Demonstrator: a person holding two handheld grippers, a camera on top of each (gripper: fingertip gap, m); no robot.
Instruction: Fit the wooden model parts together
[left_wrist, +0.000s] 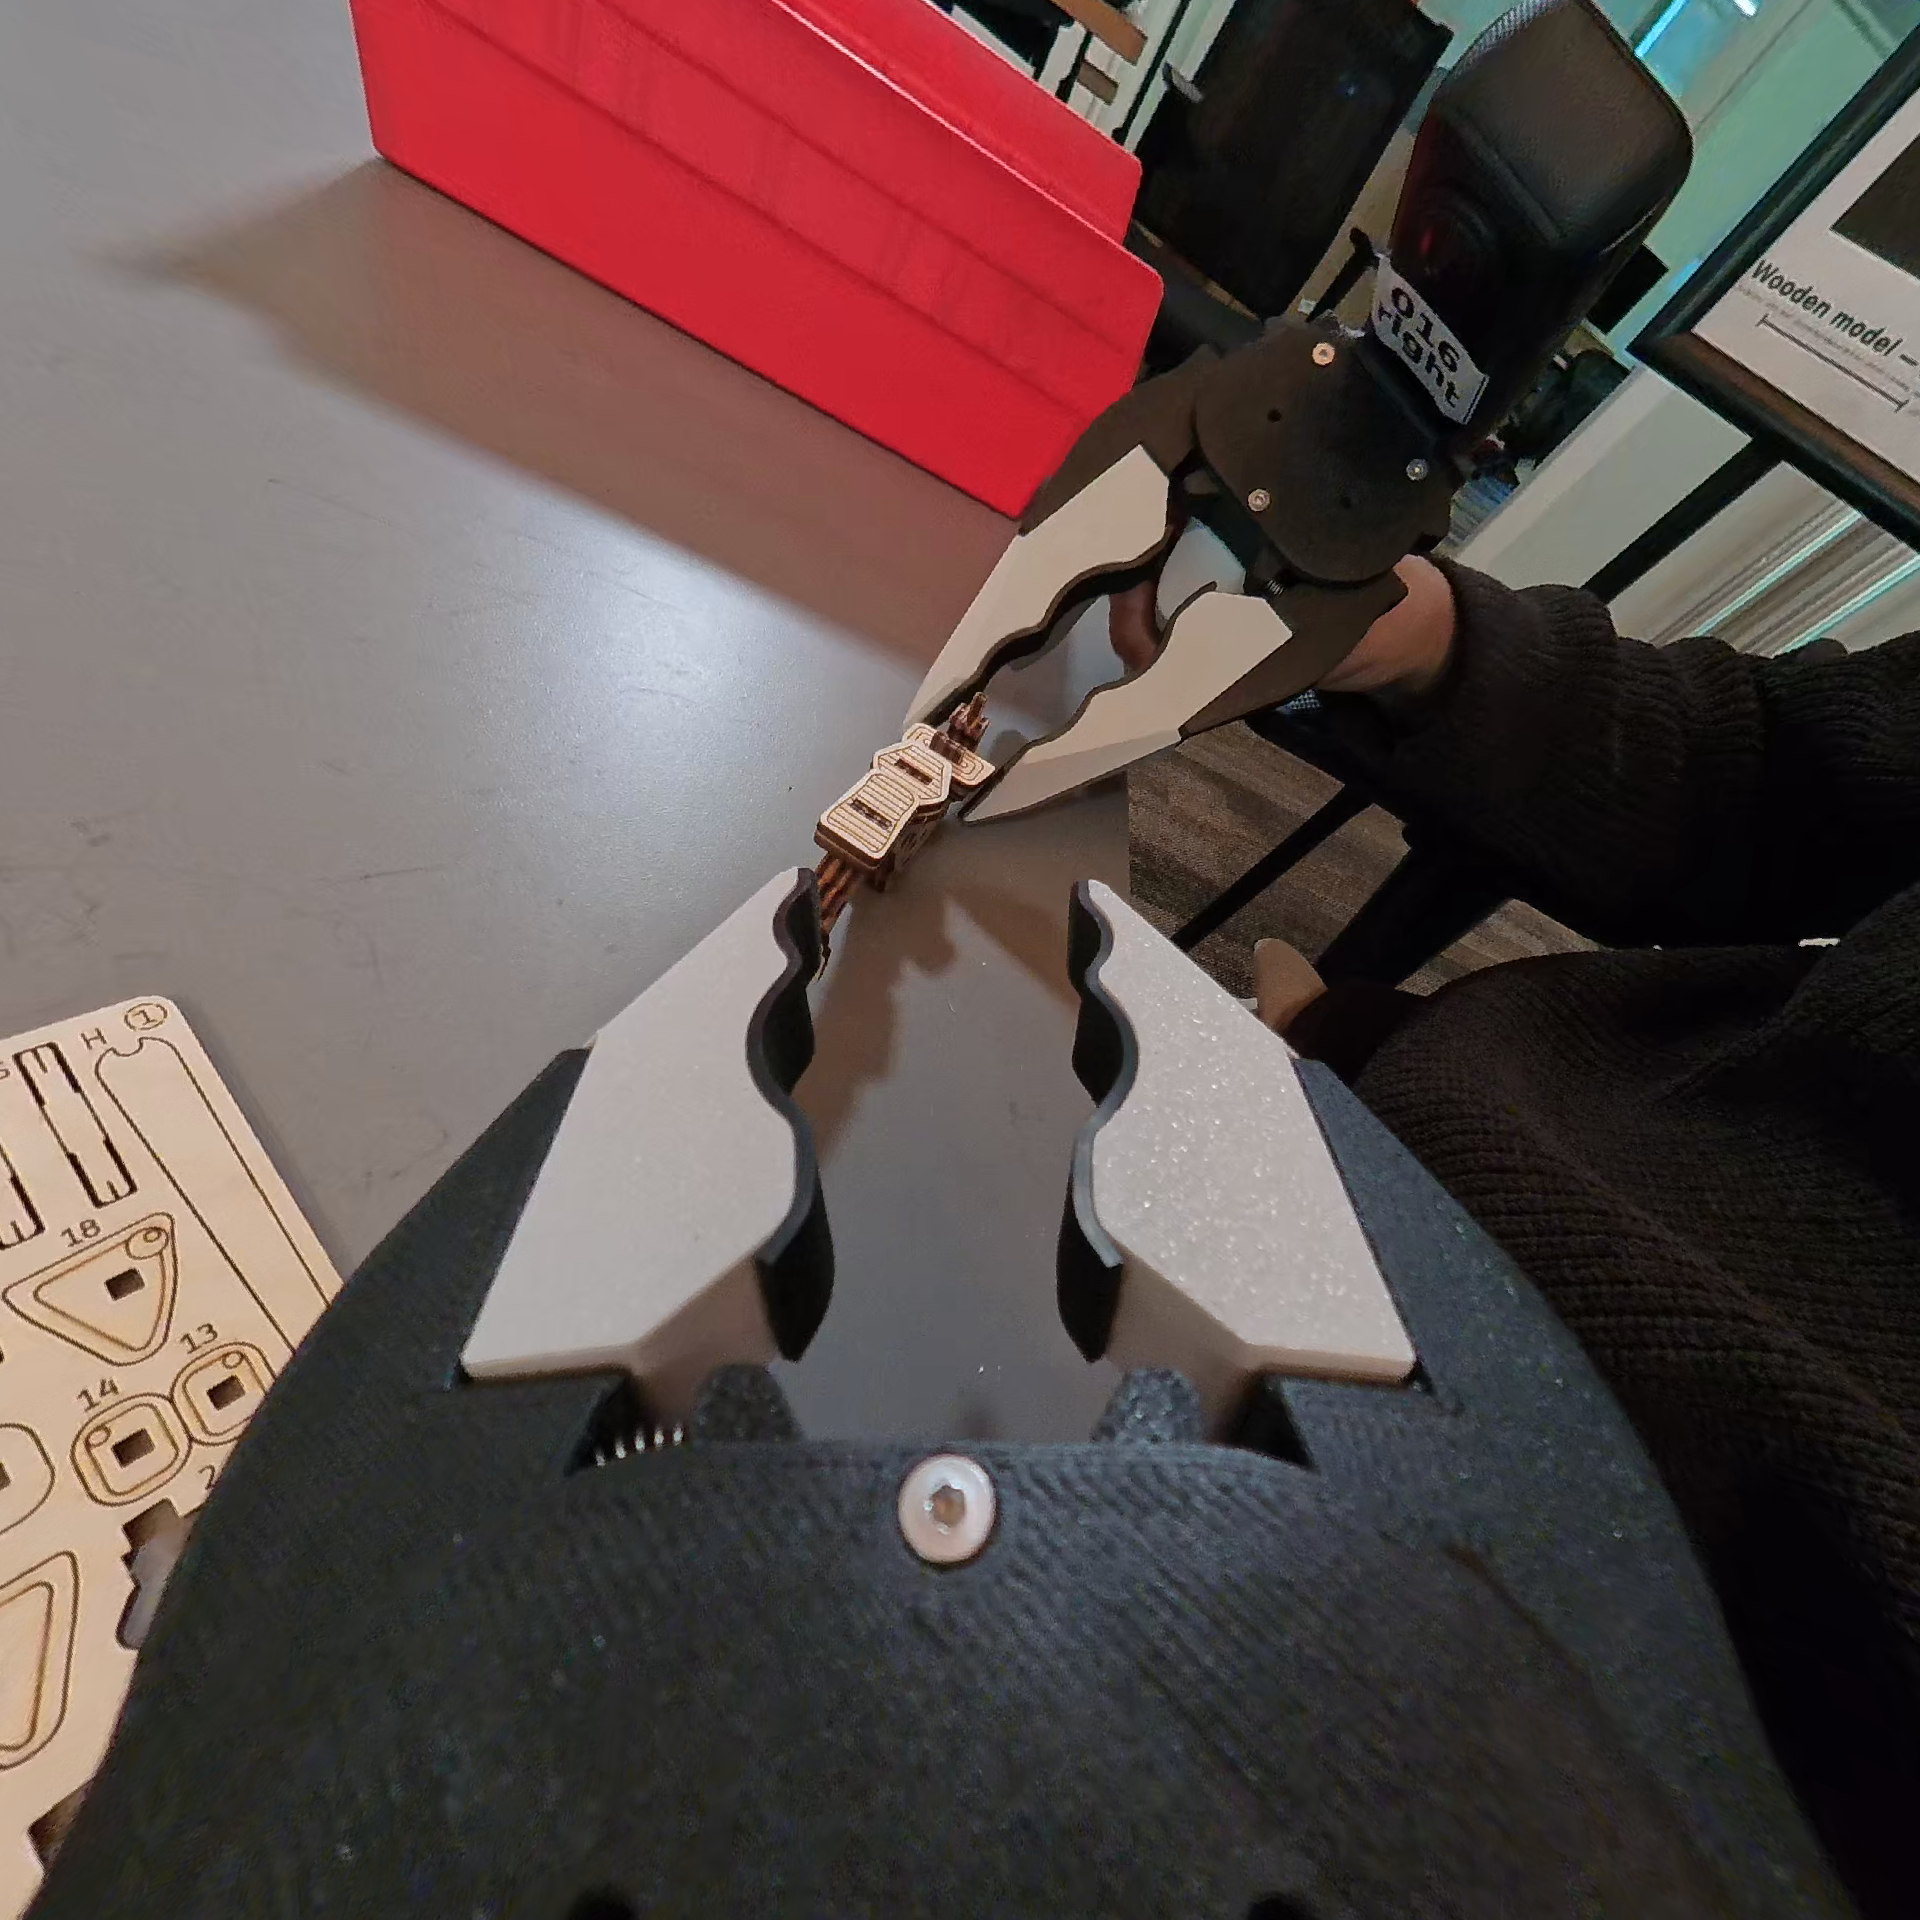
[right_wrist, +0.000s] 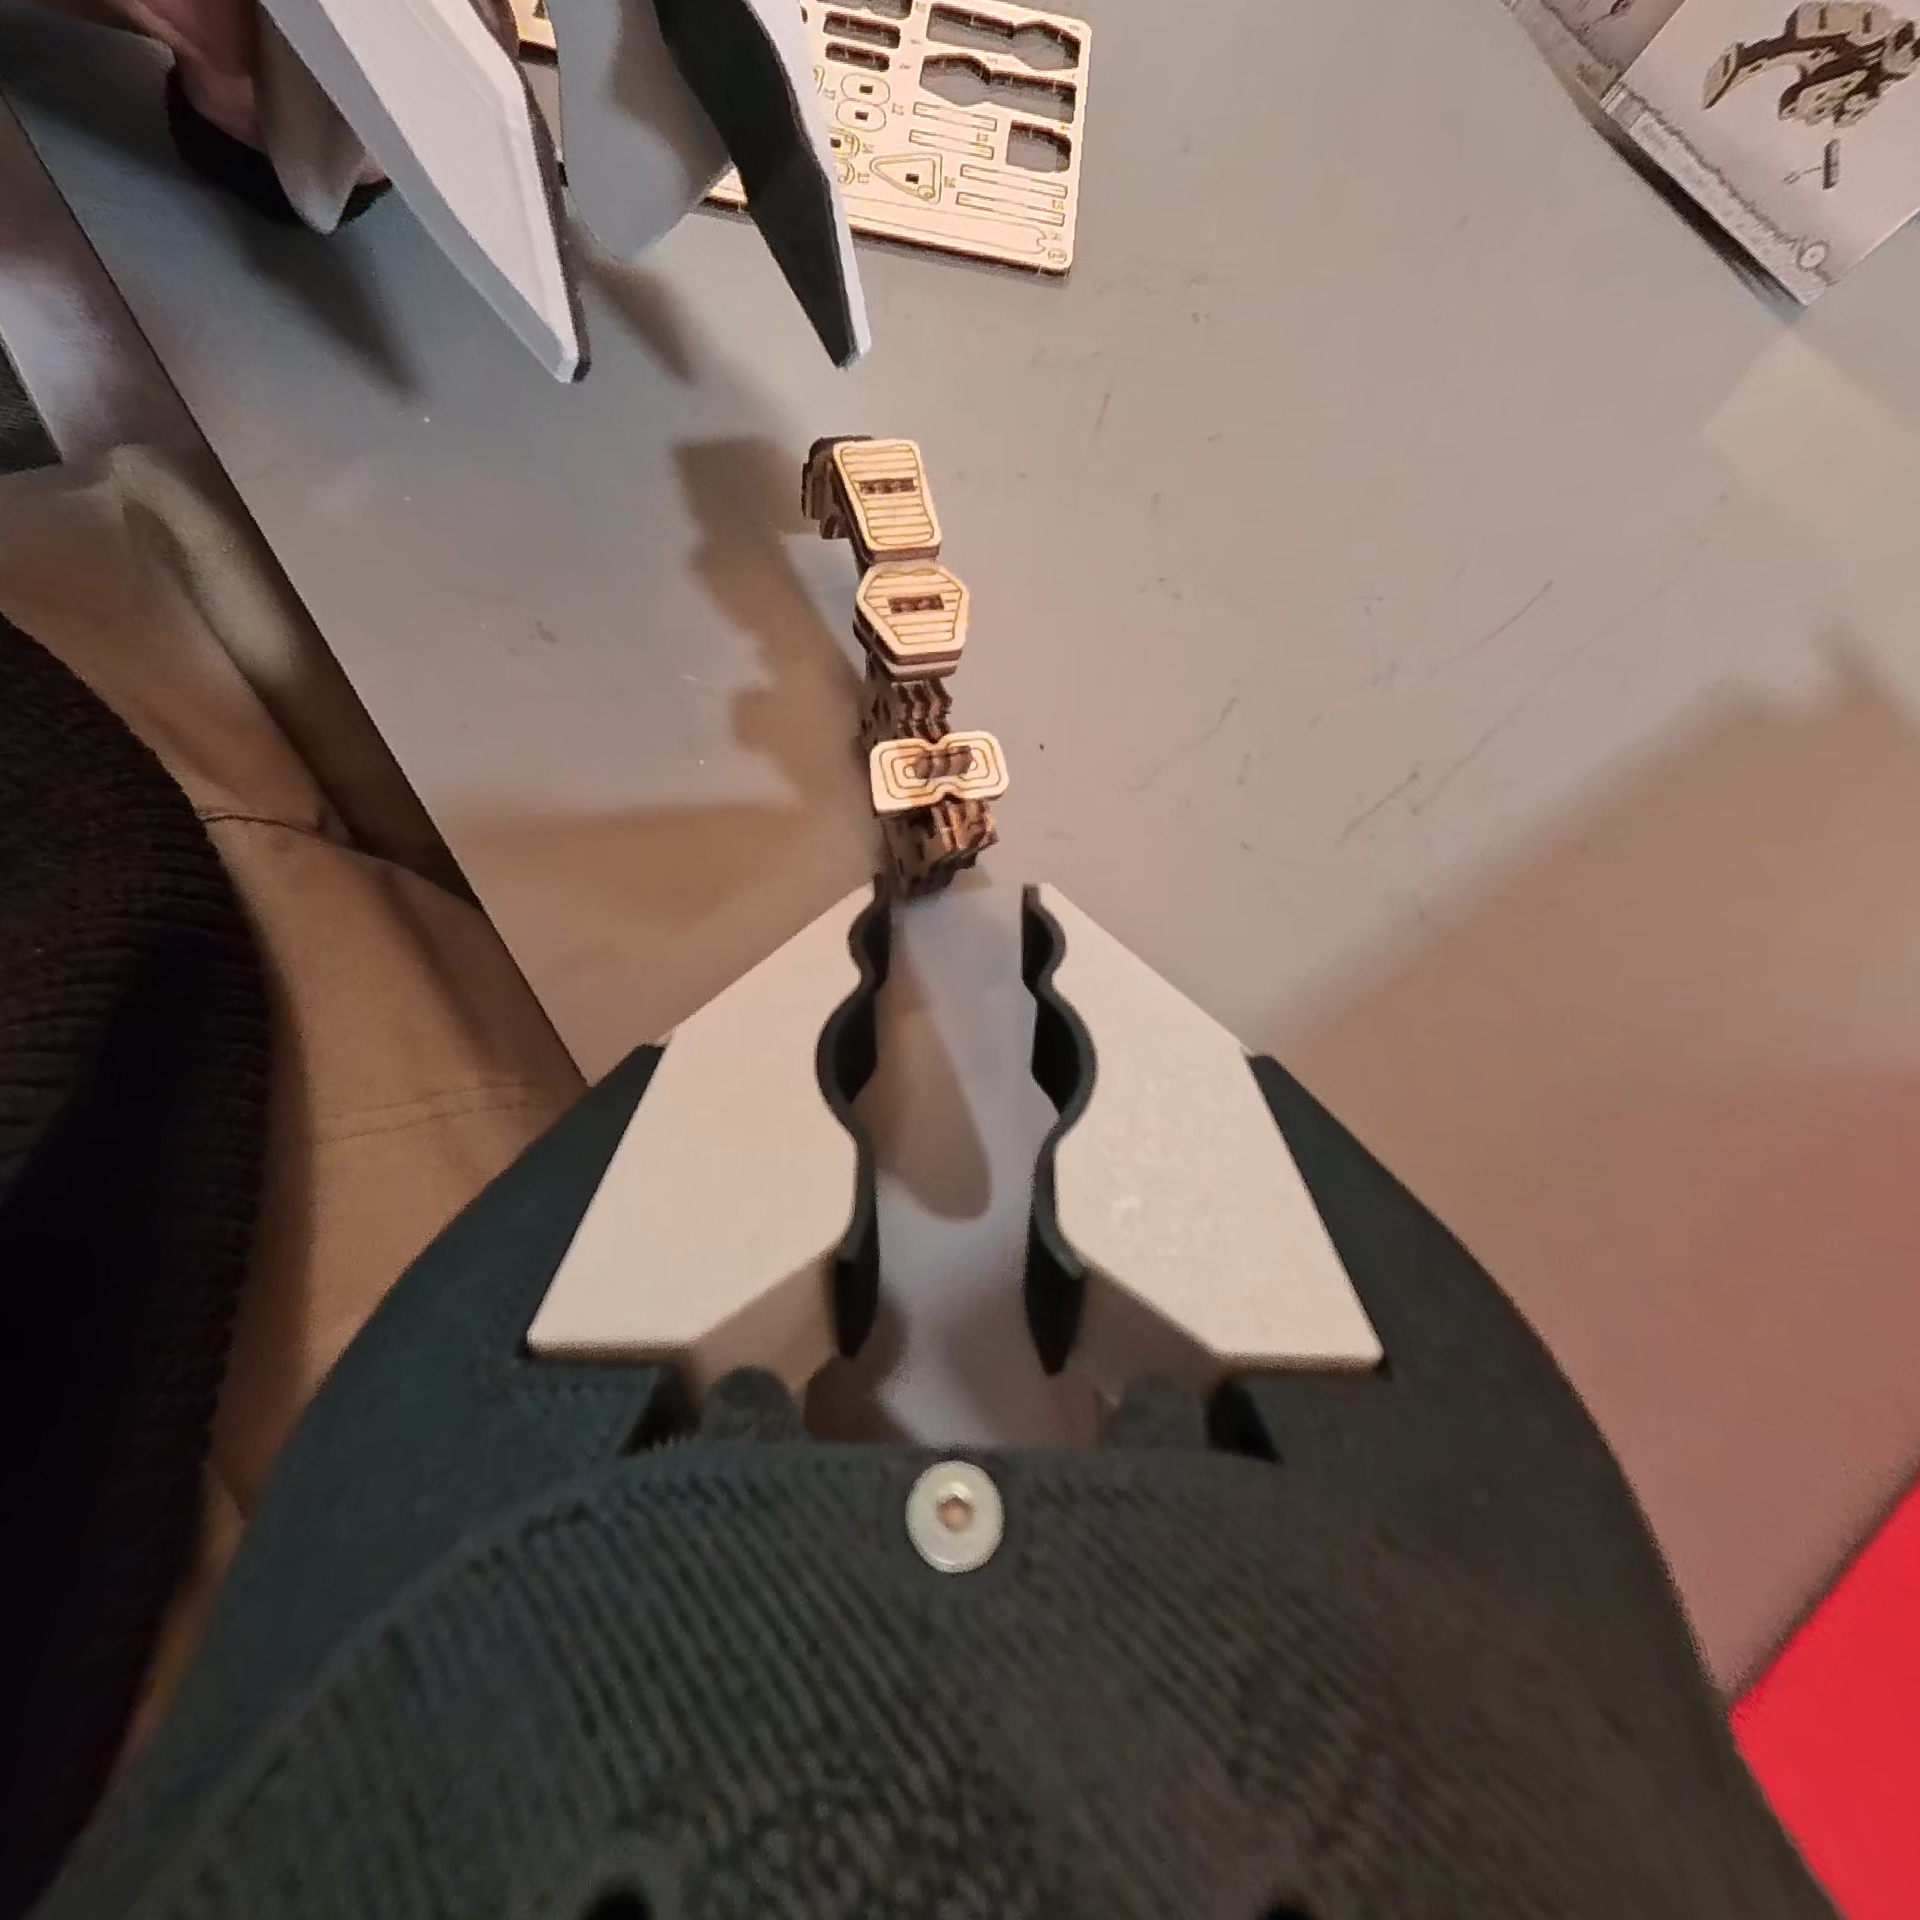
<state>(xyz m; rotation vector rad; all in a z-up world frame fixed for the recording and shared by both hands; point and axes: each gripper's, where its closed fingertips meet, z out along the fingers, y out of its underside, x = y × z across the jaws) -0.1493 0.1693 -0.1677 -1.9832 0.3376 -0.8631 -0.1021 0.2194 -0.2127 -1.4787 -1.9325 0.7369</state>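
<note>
Item: model (left_wrist: 899, 795), a slim assembled strip of laser-cut wooden pieces, three engraved plates along its top over darker stacked layers. It rests on the desk (left_wrist: 416, 675) close to the edge nearest the person, lying between the two grippers.

Left gripper (left_wrist: 940, 894): jaws spread wide, holding nothing. Its left fingertip (left_wrist: 795, 899) sits just beside one end of the model; whether it touches cannot be told. In the right wrist view this gripper (right_wrist: 717, 358) hangs above the far end of the model (right_wrist: 914, 644), apart from it.

Right gripper (right_wrist: 956, 899): jaws parted, nothing clamped. The near end of the model lies just ahead of the tips, toward the left finger. The left wrist view shows the same gripper (left_wrist: 971, 764) with its tips at either side of that end.

Parts sheet (right_wrist: 997, 156): a pale wooden sheet with numbered pieces, some already punched out, flat on the desk farther in. A red box (left_wrist: 758, 208) stands beyond, toward the far edge. An instruction leaflet (right_wrist: 1766, 135) lies at a far corner.

Step in hand, by judgement: positioning both grippers at opposite ends of the model for a pickup, ahead of adding a further piece.

Next move calls for: closing one gripper squarely across the narrow layers, gently, since the thin joints look easy to twist apart.
</note>
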